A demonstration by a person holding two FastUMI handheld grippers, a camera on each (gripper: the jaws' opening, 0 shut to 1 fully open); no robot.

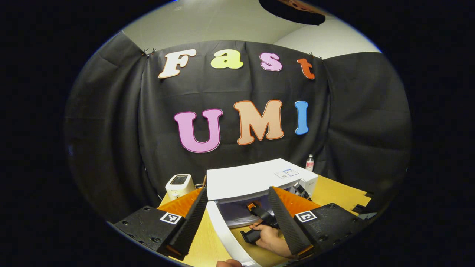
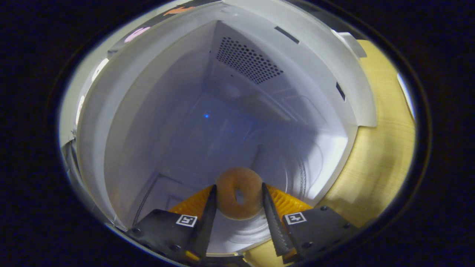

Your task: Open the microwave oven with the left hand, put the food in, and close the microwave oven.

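Food comes first: a tan, ring-shaped doughnut [image 2: 239, 193] sits low and centre in the right gripper view, pinched between the two black ribbed fingers of the right claw [image 2: 238, 200], one finger pressing each side of the ring. It is held inside the open mouth of the white box-shaped microwave oven [image 2: 230, 111], above the pale cavity floor; whether it touches that floor cannot be told. A perforated vent panel [image 2: 246, 61] shows on the cavity wall in the upper middle of that frame, and yellow wooden desk [image 2: 382, 155] runs down the right side.

In the left gripper view the same microwave oven [image 1: 252, 180] stands at lower centre, its white door [image 1: 226, 237] swung open toward the bottom of the frame. A hand [image 1: 272, 239] at lower right of centre holds the black handle of the other gripper, which reaches into the cavity. The left claw [image 1: 237, 211] frames this with its fingers spread wide and nothing between them.

Beyond the oven, a small white toaster [image 1: 180, 185] stands at its left, on the desk [image 1: 341, 196]. A small clear bottle with a pink label [image 1: 310, 163] stands behind the oven's right corner, in front of the black cloth wall [image 1: 111, 129].
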